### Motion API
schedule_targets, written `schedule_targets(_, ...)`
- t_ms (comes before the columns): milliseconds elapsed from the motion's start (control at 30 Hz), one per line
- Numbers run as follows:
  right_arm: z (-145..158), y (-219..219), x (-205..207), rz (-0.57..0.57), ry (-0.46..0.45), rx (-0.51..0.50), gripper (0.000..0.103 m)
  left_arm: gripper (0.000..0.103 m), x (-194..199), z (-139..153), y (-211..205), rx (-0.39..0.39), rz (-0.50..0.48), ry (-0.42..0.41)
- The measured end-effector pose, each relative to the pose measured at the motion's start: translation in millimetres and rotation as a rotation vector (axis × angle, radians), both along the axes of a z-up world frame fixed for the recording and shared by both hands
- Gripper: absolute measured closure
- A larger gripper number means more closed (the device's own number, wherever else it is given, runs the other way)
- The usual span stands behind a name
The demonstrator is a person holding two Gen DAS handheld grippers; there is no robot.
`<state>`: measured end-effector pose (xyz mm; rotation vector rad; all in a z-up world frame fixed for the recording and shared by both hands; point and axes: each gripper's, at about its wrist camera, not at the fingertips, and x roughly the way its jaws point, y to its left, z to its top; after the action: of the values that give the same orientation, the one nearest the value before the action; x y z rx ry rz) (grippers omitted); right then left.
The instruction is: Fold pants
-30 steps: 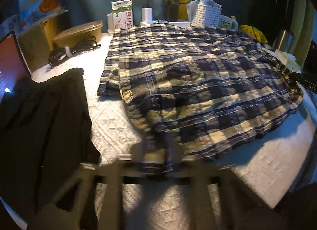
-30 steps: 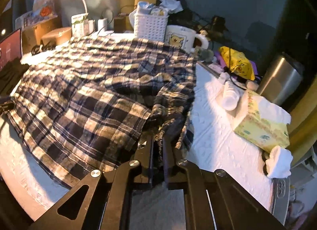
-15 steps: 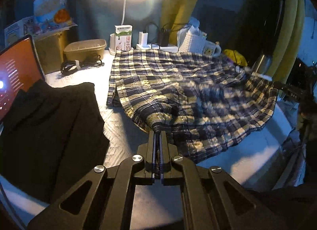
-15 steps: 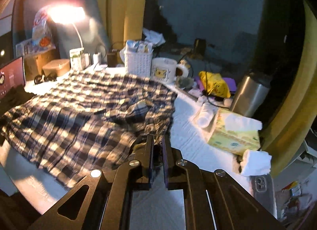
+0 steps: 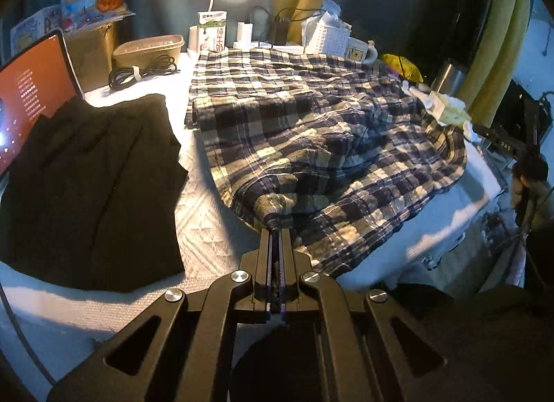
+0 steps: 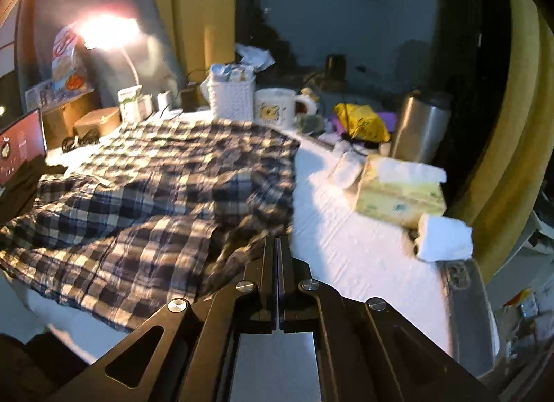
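The plaid pants (image 5: 311, 132) lie spread on a white textured table cover (image 5: 200, 229), folded lengthwise, with the near part lifted. My left gripper (image 5: 276, 229) is shut on the near left corner of the pants and holds it above the table. In the right wrist view the pants (image 6: 155, 194) fill the left half. My right gripper (image 6: 277, 239) is shut on the pants' near right corner, which bunches at the fingertips.
A folded black garment (image 5: 90, 187) lies left of the pants, next to a lit tablet (image 5: 31, 90). At the back stand a milk carton (image 5: 213, 30), a white basket (image 6: 232, 99), a mug (image 6: 277, 108) and a lamp. A tissue box (image 6: 398, 191) and a steel bottle (image 6: 419, 128) stand at right.
Both grippers have risen and pulled back, lifting the near edge of the pants off the table. The near part of the cloth now bunches and drapes.
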<state>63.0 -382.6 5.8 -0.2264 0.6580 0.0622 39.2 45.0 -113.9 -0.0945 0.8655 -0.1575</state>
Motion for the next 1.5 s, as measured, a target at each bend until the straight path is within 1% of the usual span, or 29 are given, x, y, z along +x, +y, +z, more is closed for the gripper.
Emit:
schedule_targets(33,-2.8,3.3,1.6,0.002,0.009,-0.008,0.102,0.102,-0.4,-1.2,-3.9,0.027,0.0,-0.01)
schedule_targets(67,-4.9,5.3,2.7,0.006,0.013,-0.01,0.093,0.102,-0.9,-2.3,-7.3,0.046,-0.001,-0.018)
schedule_targets(100,-6.8,6.4,3.1,0.01,0.012,-0.008,0.082,0.102,-0.7,-3.0,-7.1,0.053,-0.005,-0.02)
schedule_targets(133,-8.9,8.3,5.4,0.014,0.018,-0.001,0.038,0.102,-0.4,-4.2,-8.6,0.055,-0.008,-0.02)
schedule_targets(167,-11.4,9.5,8.8,0.014,0.022,0.013,0.003,0.102,0.4,-5.5,-8.9,0.048,-0.013,-0.016)
schedule_targets(233,-13.1,13.1,11.8,0.023,0.009,0.029,0.003,0.102,0.0,-7.2,-11.1,0.038,-0.021,-0.008)
schedule_targets(300,-17.0,16.8,16.9,0.011,0.003,0.0,0.013,0.102,-1.6,-6.7,-12.7,0.019,-0.035,-0.004)
schedule_targets(333,-22.1,16.9,22.4,0.002,0.02,-0.016,0.025,0.102,-2.4,-6.1,-14.2,0.011,-0.045,-0.002)
schedule_targets(367,-27.0,14.8,27.3,-0.011,0.04,-0.016,0.036,0.102,-3.8,-5.7,-16.5,0.007,-0.06,0.001)
schedule_targets(400,-31.1,11.7,31.6,-0.021,0.058,-0.007,0.042,0.102,-4.7,-5.6,-18.3,0.007,-0.072,0.002)
schedule_targets(467,-45.0,1.7,39.4,-0.039,0.116,0.027,0.076,0.102,-6.3,-7.1,-22.3,0.011,-0.091,0.009)
schedule_targets(500,-49.1,-1.3,39.7,-0.046,0.128,0.029,0.077,0.102,-6.8,-7.8,-22.5,0.011,-0.095,0.013)
schedule_targets(600,-53.7,-4.2,27.1,-0.05,0.112,-0.028,0.079,0.102,-8.3,-9.5,-20.8,0.001,-0.101,0.024)
schedule_targets(633,-49.2,-1.4,18.3,-0.056,0.088,-0.066,0.079,0.102,-9.1,-8.4,-19.4,-0.004,-0.099,0.023)
schedule_targets(700,-37.9,-0.9,7.3,-0.067,0.053,-0.096,0.079,0.102,-10.0,-3.3,-14.6,-0.016,-0.081,0.006)
schedule_targets(767,-19.1,-2.2,-6.9,-0.072,0.01,-0.106,0.08,0.102,-11.5,2.3,-9.9,-0.027,-0.064,-0.012)
schedule_targets(833,-6.1,-5.8,-14.0,-0.076,-0.012,-0.108,0.08,0.102,-11.7,4.0,-6.6,-0.027,-0.055,-0.02)
schedule_targets(900,0.2,-11.2,-18.8,-0.082,-0.018,-0.103,0.08,0.102,-10.7,2.4,-4.3,-0.028,-0.049,-0.01)
schedule_targets(967,-4.3,-16.1,-17.9,-0.088,0.003,-0.105,0.08,0.102,-10.3,-3.6,-4.3,-0.033,-0.058,0.013)
schedule_targets(1067,-31.4,-24.5,-13.6,-0.106,0.076,-0.106,0.08,0.102,-11.1,-16.6,-12.3,-0.014,-0.088,0.064)
schedule_targets(1167,-57.6,-30.1,-14.4,-0.124,0.129,-0.11,0.08,0.101,-11.2,-27.1,-15.2,-0.015,-0.107,0.119)
schedule_targets(1233,-64.5,-32.7,-17.3,-0.136,0.131,-0.097,0.08,0.1,-11.2,-28.1,-13.1,-0.001,-0.109,0.134)
schedule_targets(1300,-62.7,-34.3,-18.4,-0.146,0.134,-0.091,0.079,0.1,-11.2,-23.8,-5.0,-0.001,-0.105,0.135)
schedule_targets(1333,-59.7,-34.2,-18.9,-0.153,0.132,-0.09,0.075,0.1,-11.5,-20.1,1.7,0.01,-0.092,0.125)
schedule_targets(1367,-57.6,-34.3,-19.6,-0.16,0.126,-0.094,0.067,0.099,-11.2,-17.5,7.4,0.021,-0.078,0.121)
schedule_targets(1400,-54.1,-34.4,-19.6,-0.169,0.117,-0.102,0.06,0.09,-9.1,-14.7,16.6,0.033,-0.05,0.118)
schedule_targets(1433,-50.2,-34.8,-21.2,-0.175,0.103,-0.103,0.044,0.071,-6.6,-11.7,25.2,0.033,-0.024,0.111)
schedule_targets(1467,-46.1,-35.0,-23.0,-0.174,0.087,-0.092,0.037,0.061,-4.7,-9.8,31.5,0.026,-0.003,0.101)
schedule_targets(1500,-41.7,-35.6,-23.5,-0.17,0.072,-0.075,0.036,0.047,-1.0,-6.0,39.4,0.014,0.025,0.083)
